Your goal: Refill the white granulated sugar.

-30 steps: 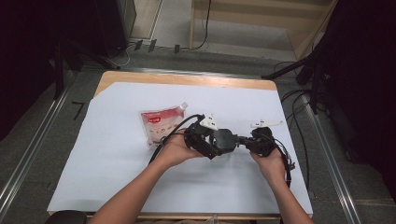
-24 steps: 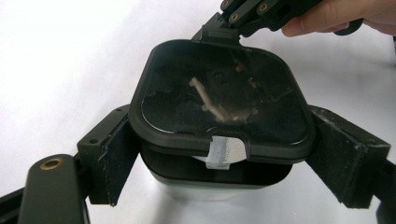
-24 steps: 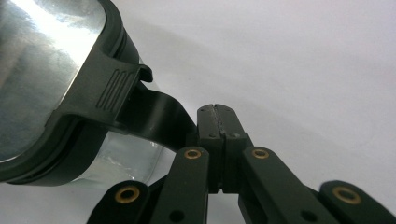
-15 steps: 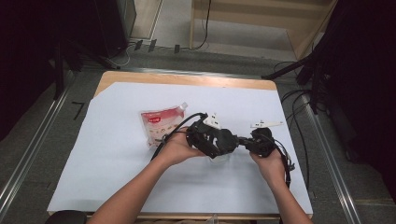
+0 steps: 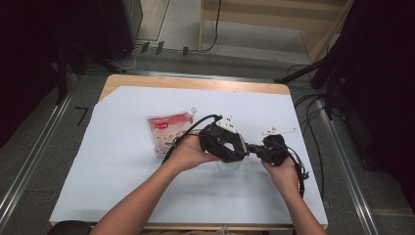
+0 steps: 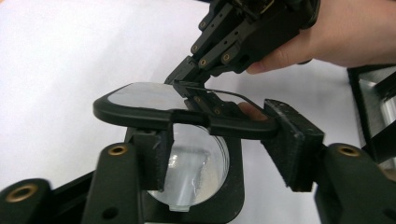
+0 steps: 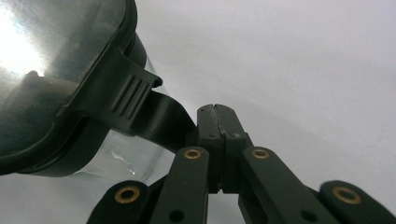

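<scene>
White paper covers the bench (image 5: 122,186), with dark floor and cables around it. A red-and-white spout pouch (image 5: 171,129) lies flat on the far left part of the sheet, apart from both hands.

The work in hand is at the middle of the bench, where a small clear jar (image 6: 191,172) with a black lid (image 6: 144,95) is held between the two tools, close above the paper.

The right tool (image 7: 215,116) is closed tight, its jaws pinching the end of the ribbed lid tab (image 7: 140,100).

The left tool (image 6: 224,147) has just been closing its jaws, and the jar's black collar sits between them. The left pad looks pressed against the collar. A strip of white shows between the collar and the right pad, so I cannot tell whether the grip is made.

Judging by the left gripper view, the lid stands tilted up off the jar's mouth rather than seated, so opening seems under way but not finished. What likely remains is to steady the jar firmly, swing the lid clear, and then turn to the pouch, which looks untouched.
</scene>
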